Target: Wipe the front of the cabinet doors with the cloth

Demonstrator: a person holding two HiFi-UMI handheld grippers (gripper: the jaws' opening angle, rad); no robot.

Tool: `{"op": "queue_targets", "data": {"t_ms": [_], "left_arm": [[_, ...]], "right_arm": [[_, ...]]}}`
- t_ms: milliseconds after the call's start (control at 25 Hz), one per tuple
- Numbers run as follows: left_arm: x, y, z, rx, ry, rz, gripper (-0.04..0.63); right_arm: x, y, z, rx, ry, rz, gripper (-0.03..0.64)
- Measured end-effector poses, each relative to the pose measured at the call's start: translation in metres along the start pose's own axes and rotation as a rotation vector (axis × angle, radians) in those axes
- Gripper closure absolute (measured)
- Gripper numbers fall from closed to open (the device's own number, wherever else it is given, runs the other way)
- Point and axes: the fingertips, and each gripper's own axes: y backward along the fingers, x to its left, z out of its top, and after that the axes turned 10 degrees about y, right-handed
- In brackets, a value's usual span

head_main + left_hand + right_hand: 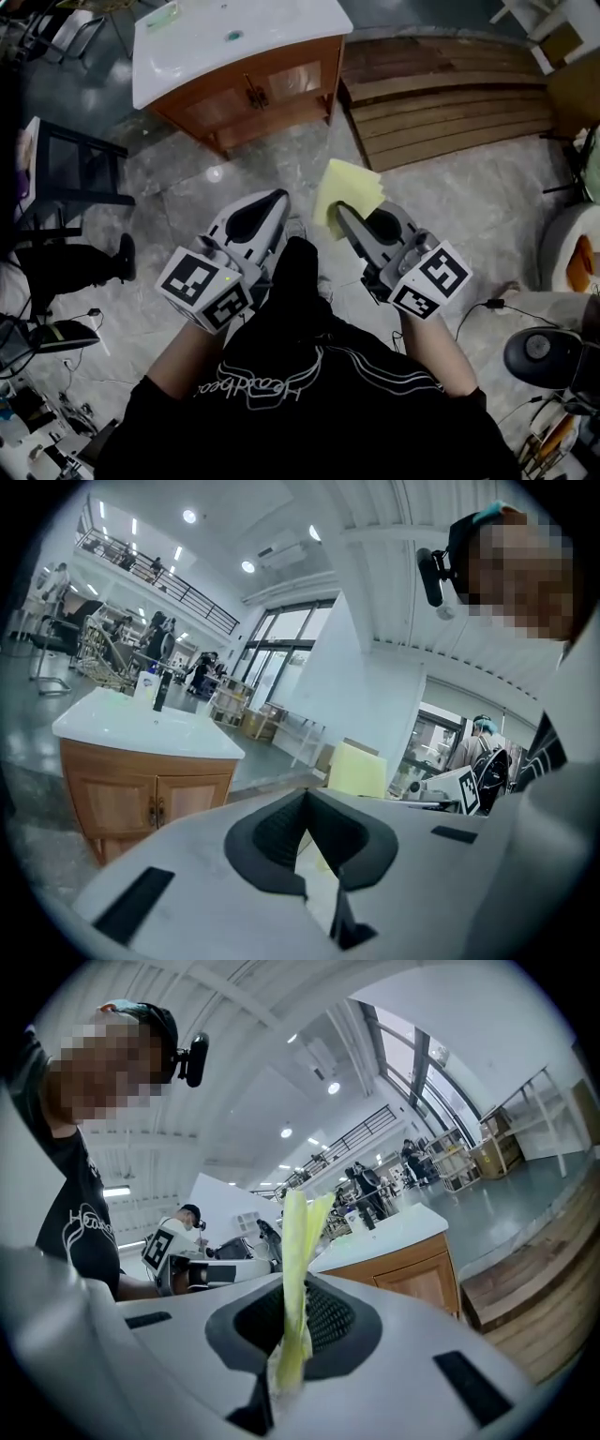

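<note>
The wooden cabinet (248,94) with a white sink top stands on the floor ahead of me, both doors closed. It also shows in the left gripper view, cabinet (141,803), and the right gripper view, cabinet (412,1274). A yellow cloth (349,192) sticks up from my right gripper (342,214), whose jaws are shut on it. In the right gripper view the cloth (298,1260) stands edge-on between the pads. My left gripper (277,199) is held beside it at waist height, shut and empty, well short of the doors. The left gripper (305,799) sees the cloth (356,769) to its right.
A wooden slatted platform (450,103) lies right of the cabinet. A black frame stand (75,178) and someone's shoe (125,255) are at the left. A white round container (572,248) and a black stool (539,356) sit at the right, with cables on the marble floor.
</note>
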Motion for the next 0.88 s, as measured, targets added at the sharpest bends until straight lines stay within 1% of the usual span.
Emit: {"op": "queue_targets", "data": {"t_ms": [120, 360, 520, 600, 720, 880], "left_arm": [[0.039, -0.021, 0.011, -0.002, 0.041, 0.009, 0.589], [0.121, -0.059, 0.056, -0.011, 0.04, 0.027, 0.589], [0.175, -0.08, 0.08, -0.026, 0.072, 0.061, 0.589], [0.19, -0.087, 0.09, -0.028, 0.072, 0.071, 0.589], [0.204, -0.096, 0.098, -0.025, 0.051, 0.083, 0.589], [0.219, -0.104, 0.098, -0.024, 0.061, 0.115, 0.589]], "right_arm": [[-0.024, -0.033, -0.005, 0.034, 0.006, -0.017, 0.575], [-0.082, -0.112, 0.003, 0.082, 0.031, -0.026, 0.575], [-0.118, -0.159, 0.01, 0.092, 0.056, -0.03, 0.575], [-0.13, -0.176, 0.015, 0.086, 0.073, -0.028, 0.575], [-0.144, -0.193, 0.016, 0.089, 0.092, -0.029, 0.575], [-0.155, -0.203, 0.006, 0.115, 0.077, -0.013, 0.575]]}}
